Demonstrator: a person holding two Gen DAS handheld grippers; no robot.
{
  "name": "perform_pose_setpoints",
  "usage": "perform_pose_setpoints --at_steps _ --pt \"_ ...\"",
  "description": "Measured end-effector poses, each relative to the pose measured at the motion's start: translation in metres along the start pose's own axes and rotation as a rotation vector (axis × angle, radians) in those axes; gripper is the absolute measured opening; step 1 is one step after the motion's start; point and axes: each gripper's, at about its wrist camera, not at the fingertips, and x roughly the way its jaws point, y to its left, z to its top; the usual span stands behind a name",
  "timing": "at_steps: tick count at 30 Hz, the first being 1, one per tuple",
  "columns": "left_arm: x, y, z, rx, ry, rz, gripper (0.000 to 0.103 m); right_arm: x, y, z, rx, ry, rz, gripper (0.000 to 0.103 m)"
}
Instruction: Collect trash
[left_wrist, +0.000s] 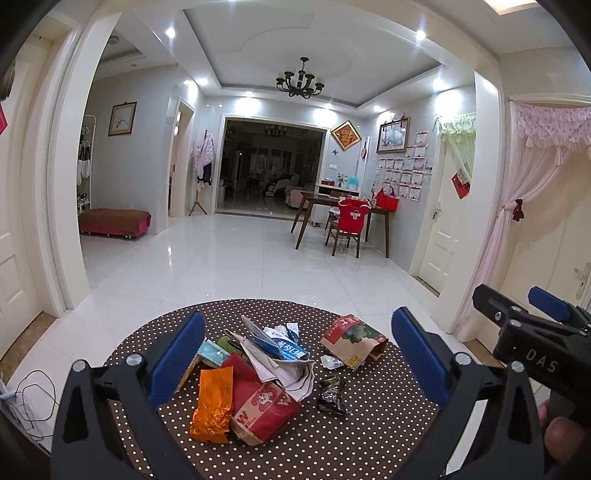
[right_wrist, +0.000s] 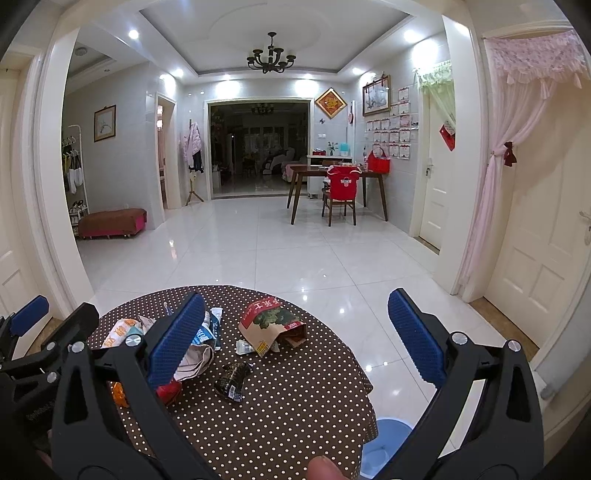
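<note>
Round polka-dot table (left_wrist: 369, 424) strewn with wrappers (left_wrist: 258, 369), white tiled floor (left_wrist: 236, 251), dining table (left_wrist: 321, 201) beyond, blue bin (right_wrist: 384, 443) beside, left gripper (left_wrist: 299, 354) and right gripper (right_wrist: 295, 338) both jaws wide, empty

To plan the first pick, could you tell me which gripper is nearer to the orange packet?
Left. The orange packet lies just below the open left gripper, by its left finger; the open right gripper hangs further to the right, over the table's edge.

Bare tablecloth (right_wrist: 280, 417) beside wrapper pile (left_wrist: 258, 369)
</note>
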Motion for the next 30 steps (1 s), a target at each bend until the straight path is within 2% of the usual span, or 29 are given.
perform_pose_setpoints --at_steps 21,30 --pt "0.015 0.007 -0.007 -0.009 0.019 0.004 0.099 0.019 0.007 -0.003 -0.019 0.027 0.0 0.097" --pt "0.037 0.033 -0.035 -0.015 0.1 0.063 0.099 0.051 0.007 -0.018 -0.028 0.105 0.005 0.097"
